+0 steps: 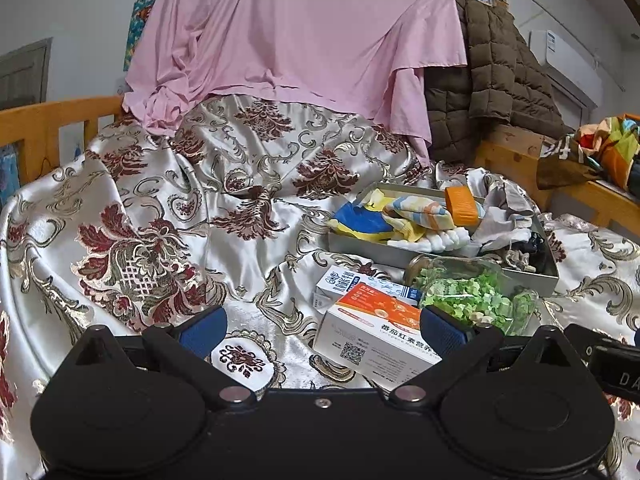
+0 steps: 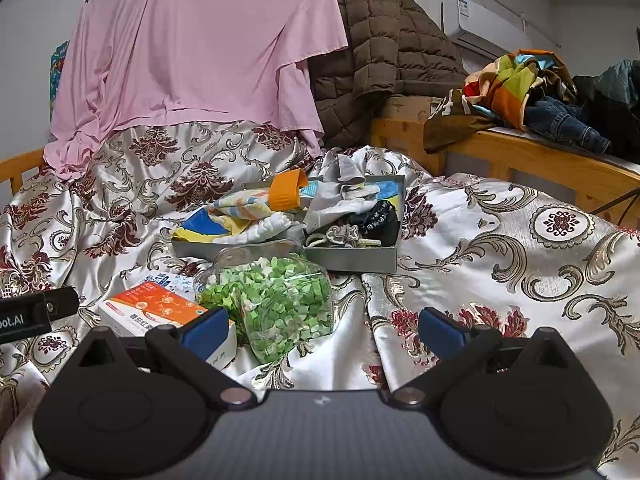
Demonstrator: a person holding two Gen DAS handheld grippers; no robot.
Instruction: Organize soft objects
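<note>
Both grippers hover above the bed [image 2: 500, 240], fingers apart and holding nothing: left gripper [image 1: 322, 330], right gripper [image 2: 324, 330]. The soft objects, socks and cloths, lie heaped in a grey tray [image 2: 352, 258] at mid-bed, probably gathered there for sorting. An orange-and-white carton [image 1: 376, 332] with Chinese print and a QR code lies near left; a bag of green pieces [image 2: 276, 296] rests beside it. "ot.AI" reads on the left gripper's body.

Wooden bed frame [image 2: 520, 148], white wall [image 1: 72, 8], wall air conditioner [image 2: 472, 26]
</note>
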